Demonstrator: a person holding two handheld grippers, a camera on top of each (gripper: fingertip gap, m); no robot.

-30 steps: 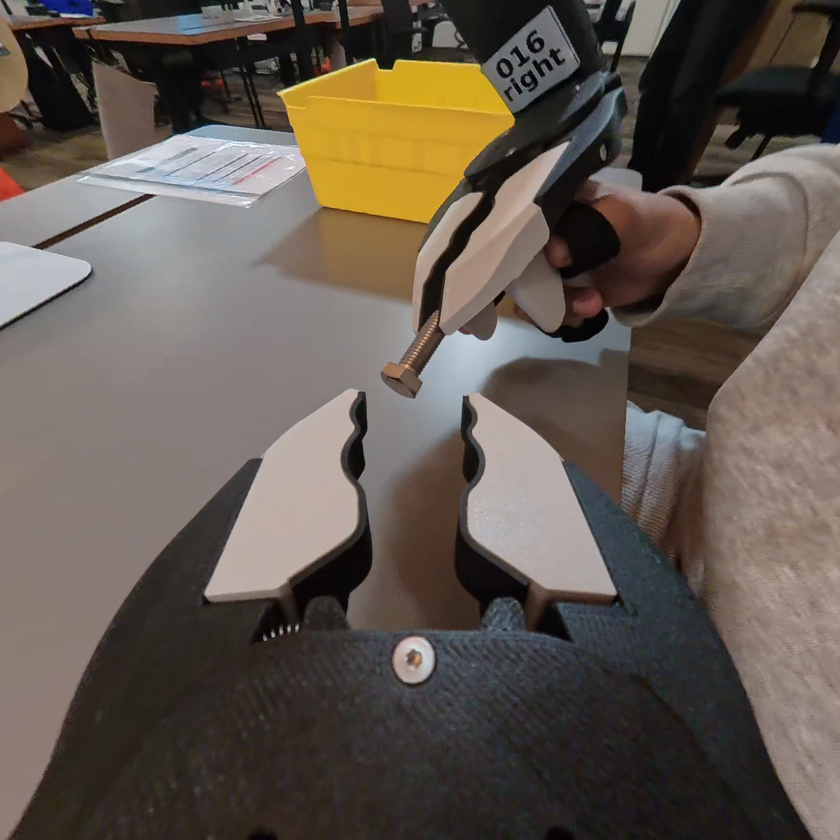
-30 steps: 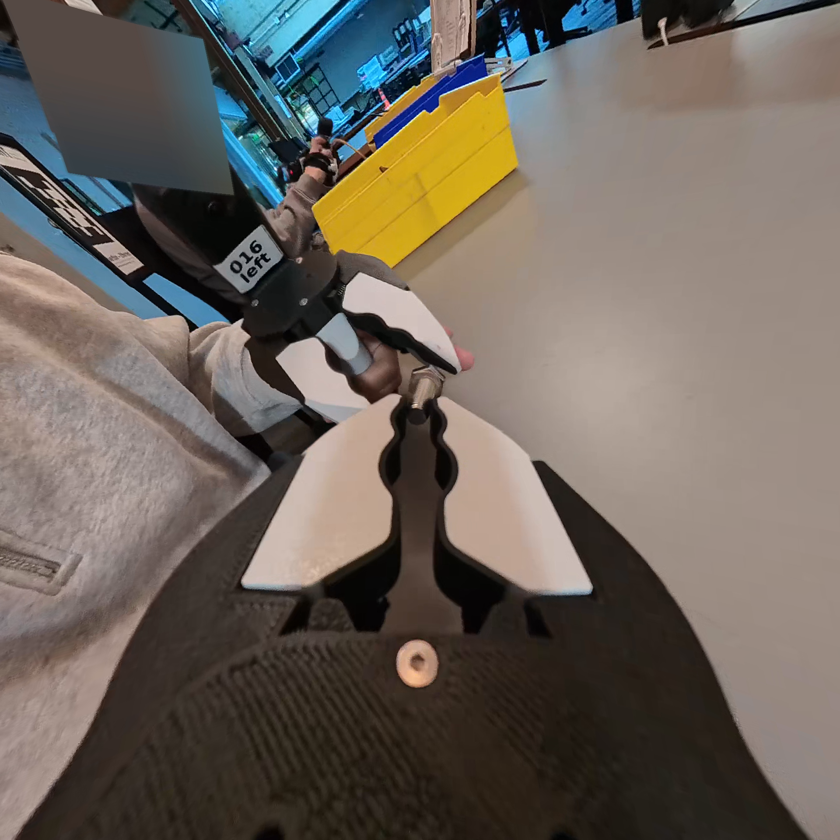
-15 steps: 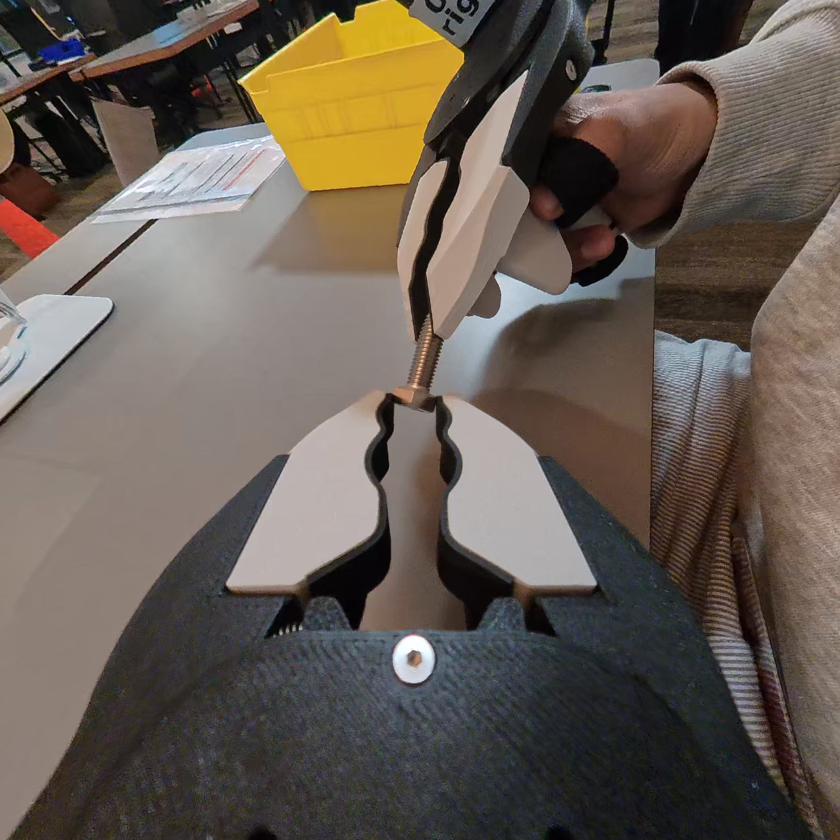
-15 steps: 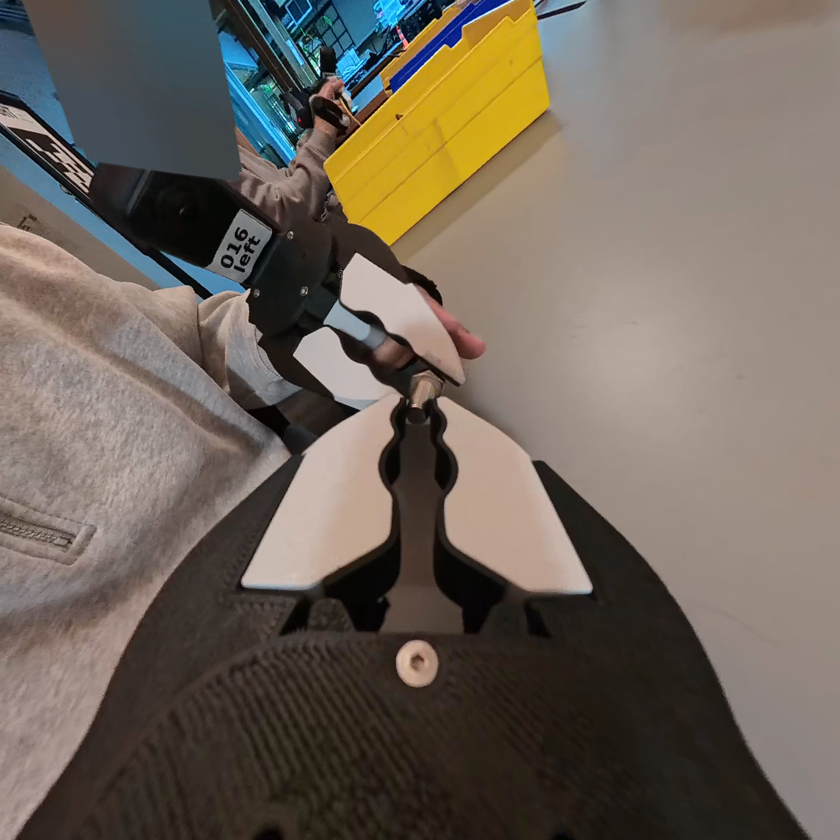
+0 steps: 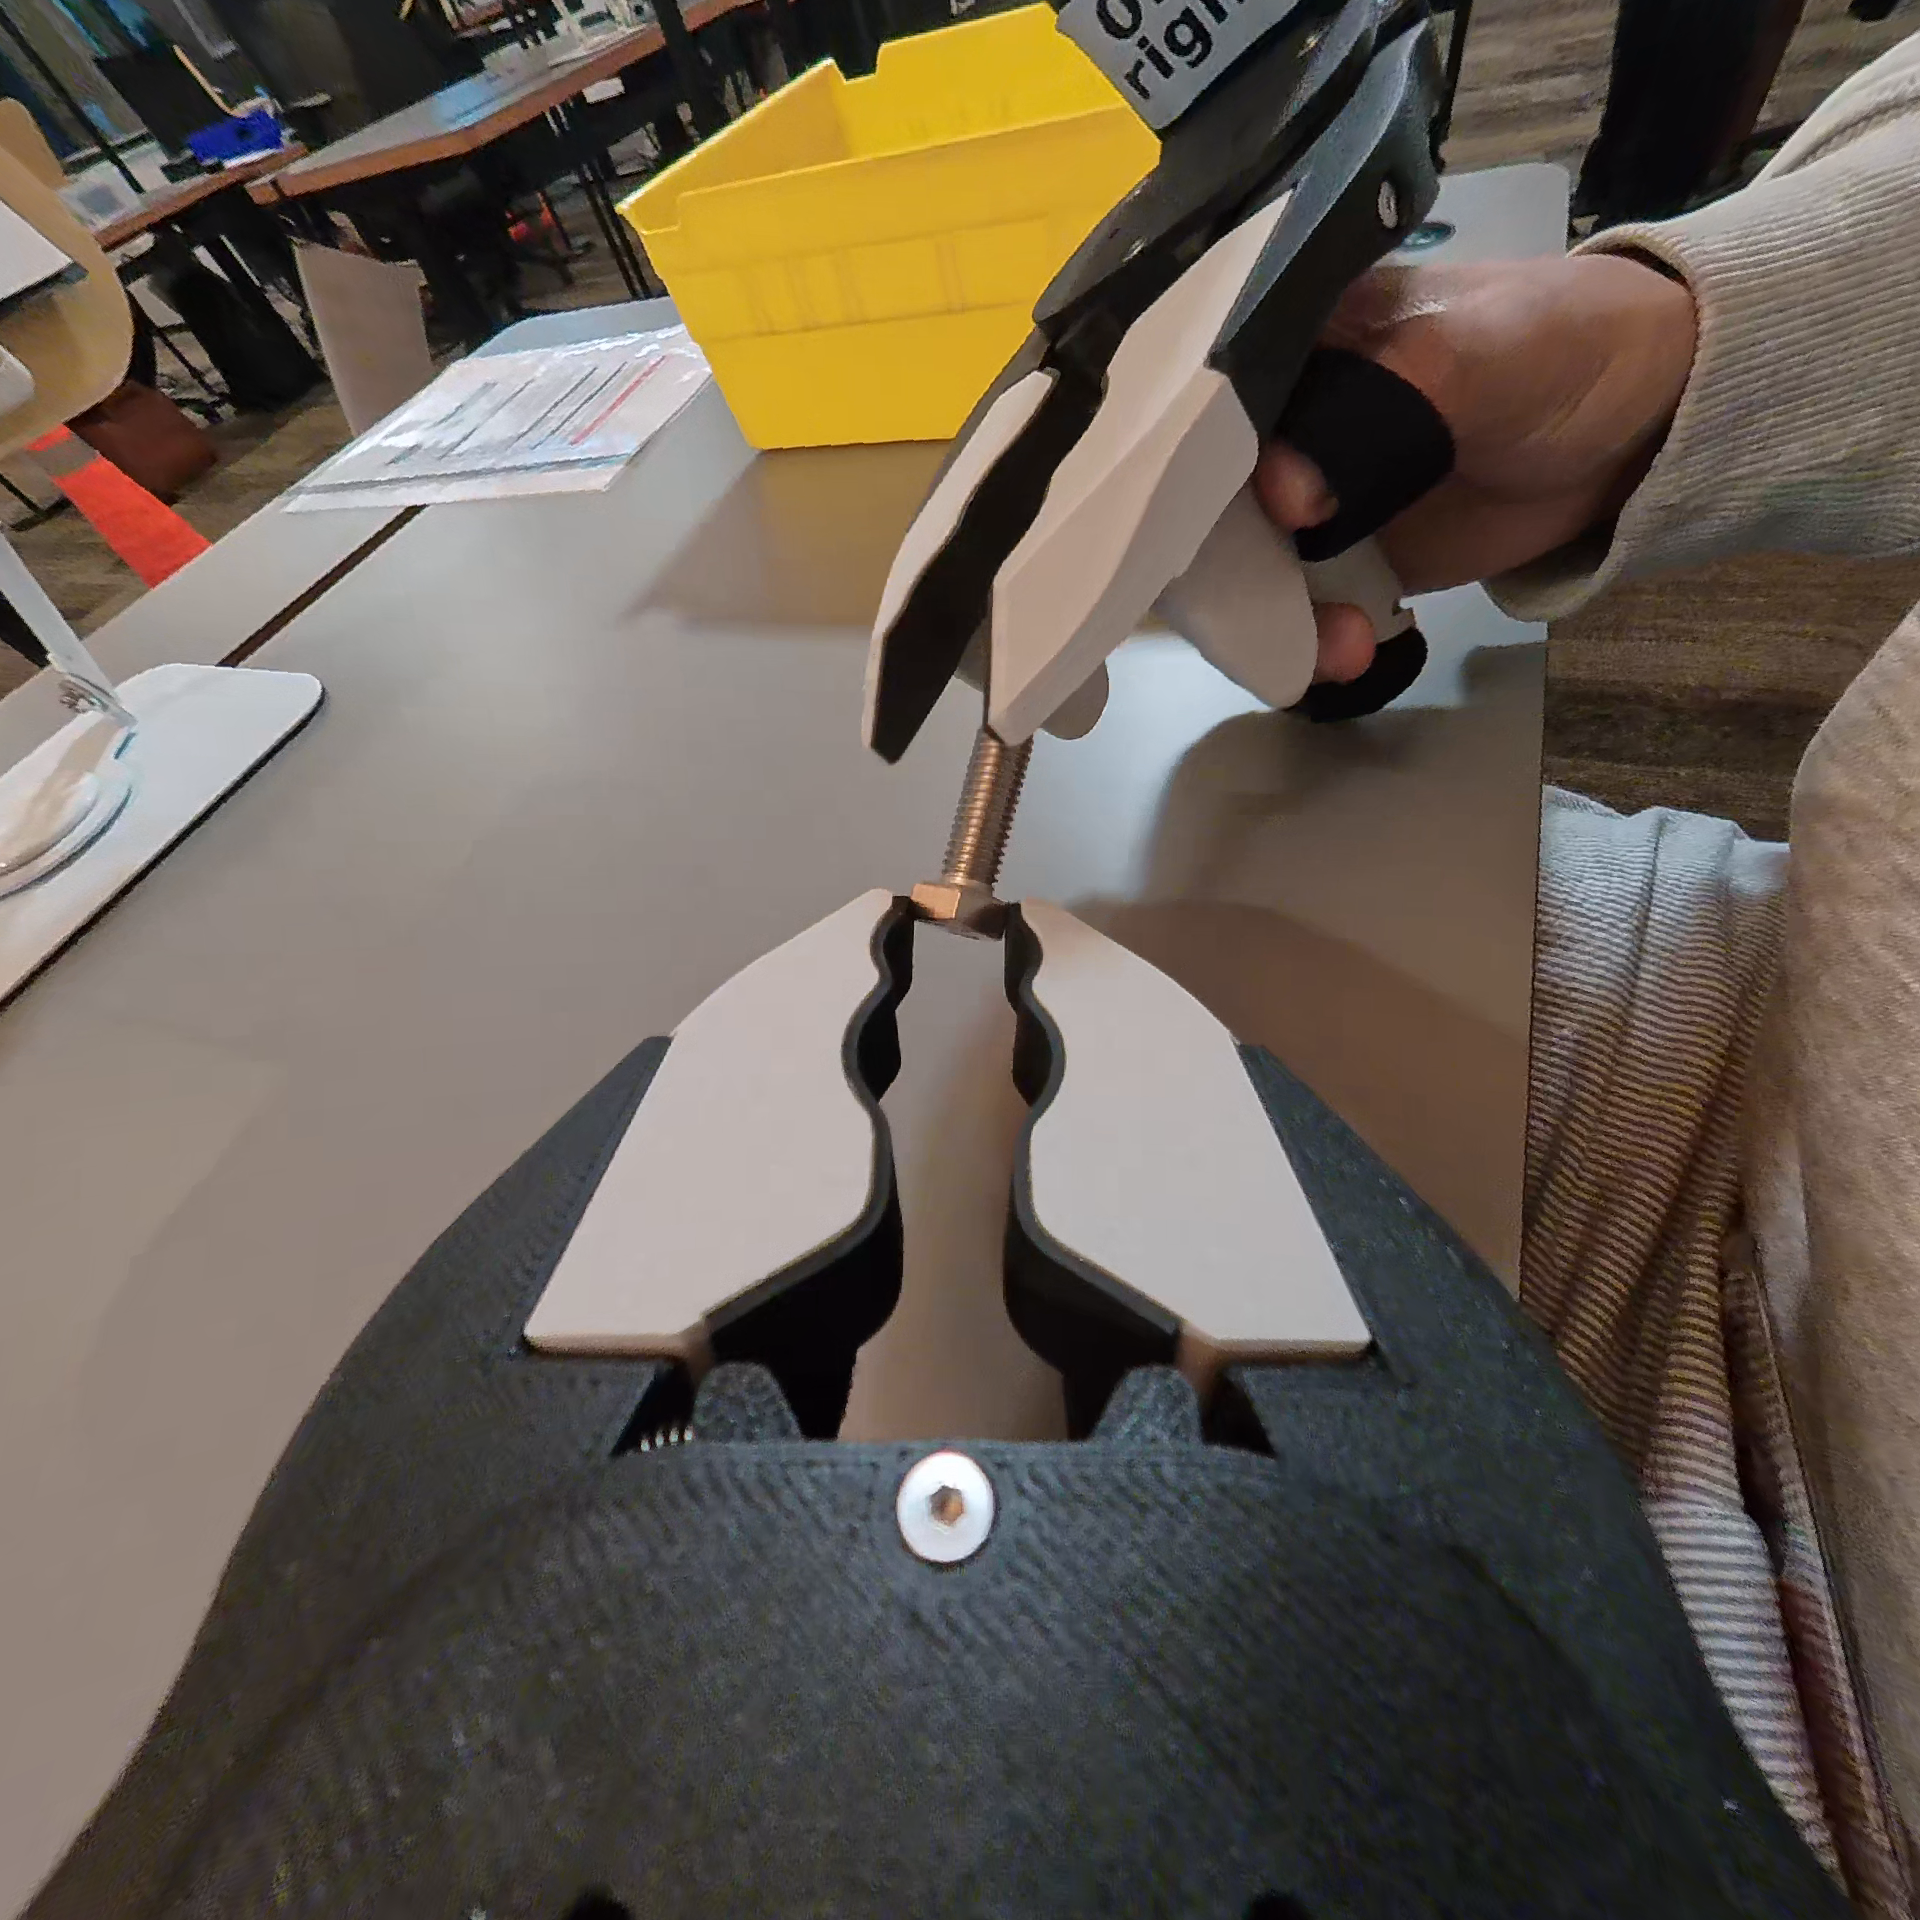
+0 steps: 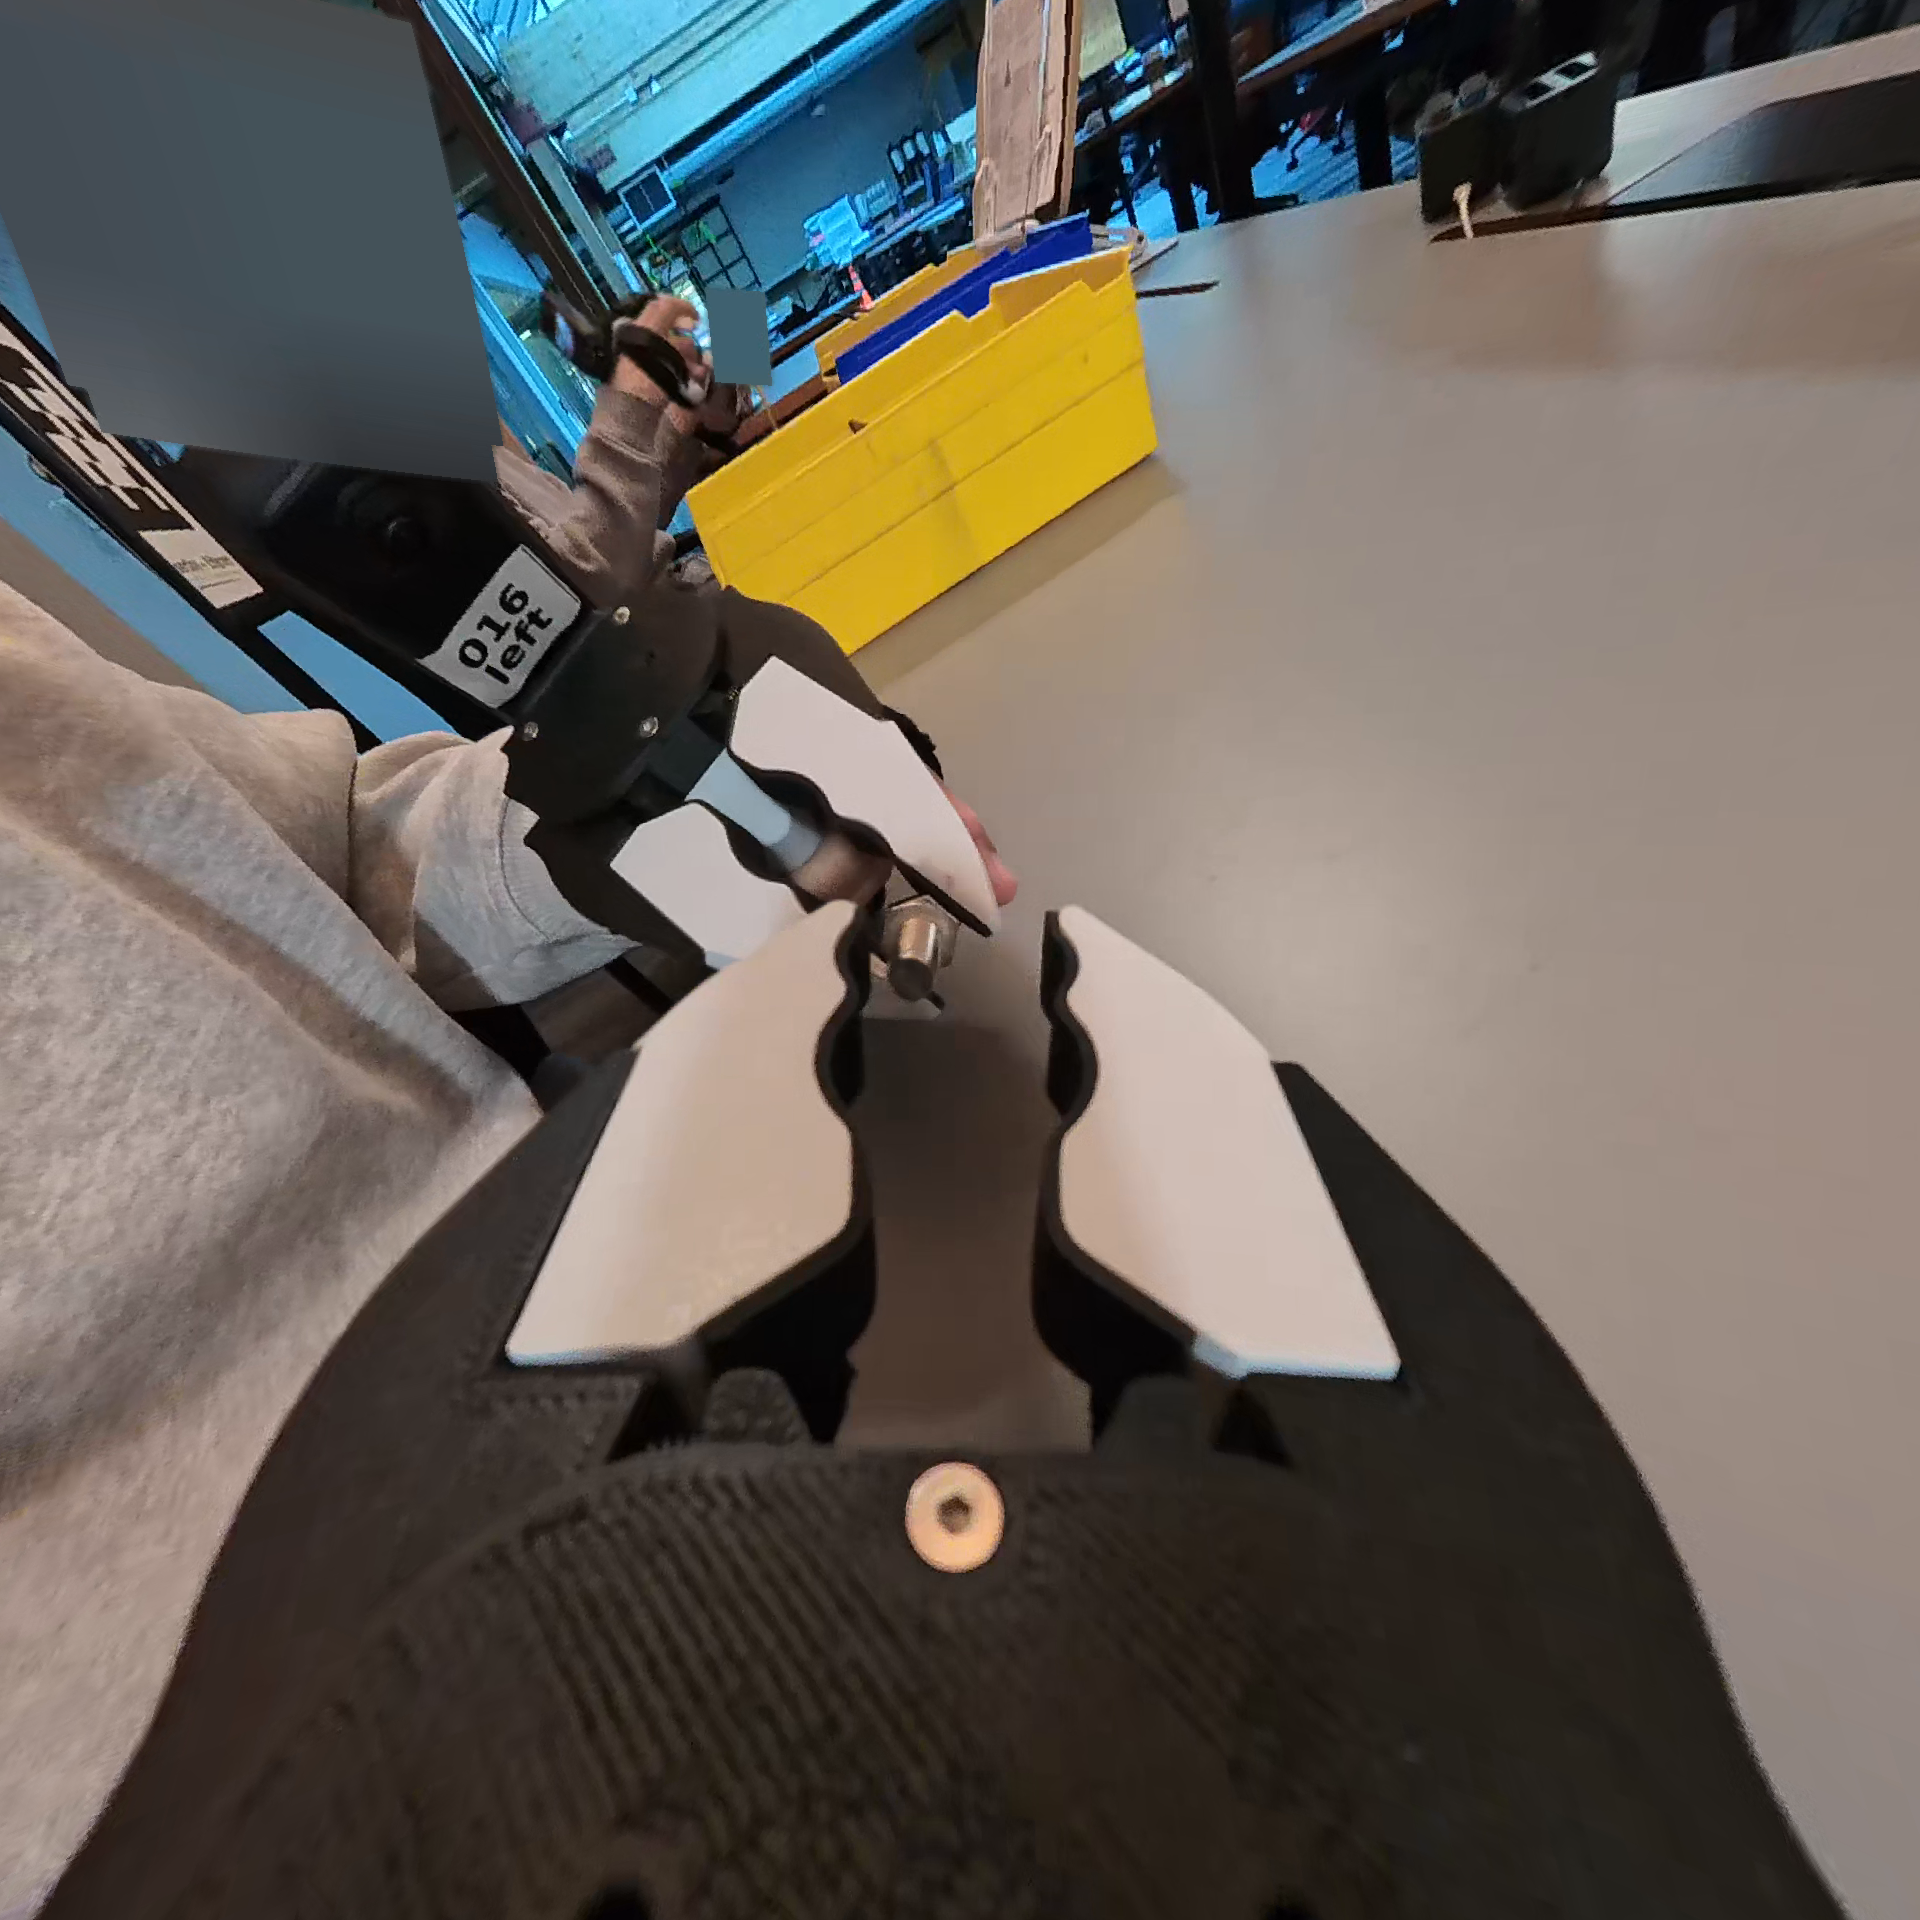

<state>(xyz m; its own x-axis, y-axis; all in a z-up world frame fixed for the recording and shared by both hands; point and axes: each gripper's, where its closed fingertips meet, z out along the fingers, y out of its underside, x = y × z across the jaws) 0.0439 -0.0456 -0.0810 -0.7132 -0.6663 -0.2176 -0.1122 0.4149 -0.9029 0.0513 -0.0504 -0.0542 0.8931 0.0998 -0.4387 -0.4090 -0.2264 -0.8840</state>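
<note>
Along the left edge of the tabletop (image 5: pixel 520 831) sits a white stand base (image 5: pixel 177 717). Farther back lies a plastic-sleeved sheet (image 5: pixel 499 426), and to its right, near the far edge, stands a yellow bin (image 5: pixel 883 312). Nearer the front, toward the right edge, the left gripper (image 5: pixel 956 909) has its fingers (image 5: pixel 769 1122) clenched on the hex head of a steel bolt (image 5: pixel 982 810). The bolt is held above the tabletop at the very tips, with its threaded shank standing up and leaning slightly right. Above it the right gripper (image 5: pixel 951 732) points down, carried by a hand (image 5: pixel 1475 416) in a pale sleeve. Its fingers are released and stand apart on either side of the shank's upper end. In the right wrist view the end of the shank sits close to one finger, with clear space to the other, and I cannot tell whether that near finger touches the thread. The main risk, as I judge it, lies in how shallow the hold is: only the thin head is pinched, right at the tips. A brush from the near finger of the right gripper could lever the long shank and twist the head out, and the bolt would then drop and roll toward the nearby right edge. Any easing of the left squeeze would do the same.
</note>
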